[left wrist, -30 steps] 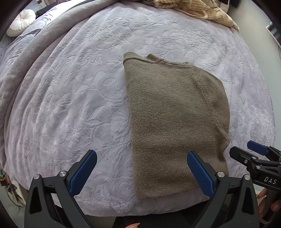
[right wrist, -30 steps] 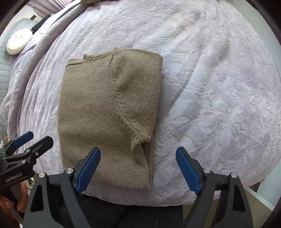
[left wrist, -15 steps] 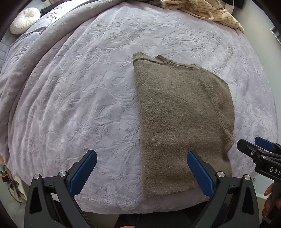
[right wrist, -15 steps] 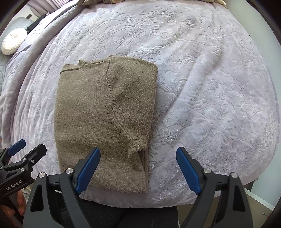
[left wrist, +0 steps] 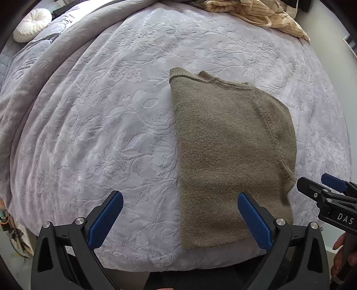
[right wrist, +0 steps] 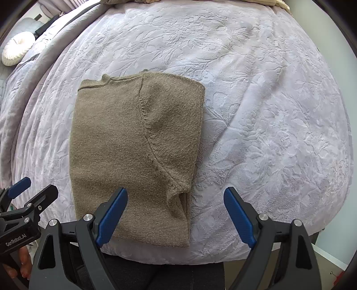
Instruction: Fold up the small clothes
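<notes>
An olive-brown knitted sweater (right wrist: 133, 156) is laid on the lilac embossed bedspread (right wrist: 267, 111) of the bed, close to the near edge, already folded lengthwise into a narrow panel with the ribbed neckline (left wrist: 200, 77) at the far end and the hem nearest the person. The left tongs (left wrist: 178, 220) are held wide apart above the panel's left border, with nothing between the blue pads (left wrist: 104, 218); the right tongs (right wrist: 176, 218) are likewise spread wide and empty, straddling the panel's right border where a tucked sleeve forms a small pucker (right wrist: 176, 189). The step in hand is judged to be the crosswise fold, hem to neckline. For a clean result, both near corners should be pinched through all layers at once (the tucked sleeve included), lifted evenly, and carried over until the hem is aligned with the neckline; uneven lift is likely to let the inner layers slide out. No container is seen in either view; a heap of striped cream garments (left wrist: 256, 13) is left loose at the far edge of the bed, and a round white cushion (left wrist: 32, 22) is placed at the far left.
</notes>
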Available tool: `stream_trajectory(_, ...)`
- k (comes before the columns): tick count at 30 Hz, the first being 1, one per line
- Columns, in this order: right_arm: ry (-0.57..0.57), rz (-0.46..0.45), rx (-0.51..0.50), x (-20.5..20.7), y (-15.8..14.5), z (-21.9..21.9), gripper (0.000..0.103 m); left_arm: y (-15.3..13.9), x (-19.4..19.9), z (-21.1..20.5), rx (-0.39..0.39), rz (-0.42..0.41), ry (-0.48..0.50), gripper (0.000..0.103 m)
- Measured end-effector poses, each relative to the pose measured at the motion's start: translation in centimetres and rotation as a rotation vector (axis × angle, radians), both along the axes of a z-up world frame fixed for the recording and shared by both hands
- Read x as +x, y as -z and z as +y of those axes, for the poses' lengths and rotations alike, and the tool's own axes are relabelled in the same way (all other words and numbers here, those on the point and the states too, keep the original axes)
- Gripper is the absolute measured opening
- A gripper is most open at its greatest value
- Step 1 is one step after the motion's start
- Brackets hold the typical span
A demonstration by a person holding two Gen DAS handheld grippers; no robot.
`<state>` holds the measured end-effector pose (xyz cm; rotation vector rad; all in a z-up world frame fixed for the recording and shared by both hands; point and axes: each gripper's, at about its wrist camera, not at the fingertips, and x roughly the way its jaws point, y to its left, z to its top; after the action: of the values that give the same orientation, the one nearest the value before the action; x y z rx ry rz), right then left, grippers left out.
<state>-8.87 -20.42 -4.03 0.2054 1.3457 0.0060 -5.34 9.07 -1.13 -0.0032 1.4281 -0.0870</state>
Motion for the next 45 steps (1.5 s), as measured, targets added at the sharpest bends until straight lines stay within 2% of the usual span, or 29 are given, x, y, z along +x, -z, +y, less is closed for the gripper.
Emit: stream_trajectory(45, -0.009, 0.009, -0.009, 0.06, 0.19, 0.58, 0.090, 0.47, -0.09, 0.00, 0.043, 0.002, -0.020, 0.103)
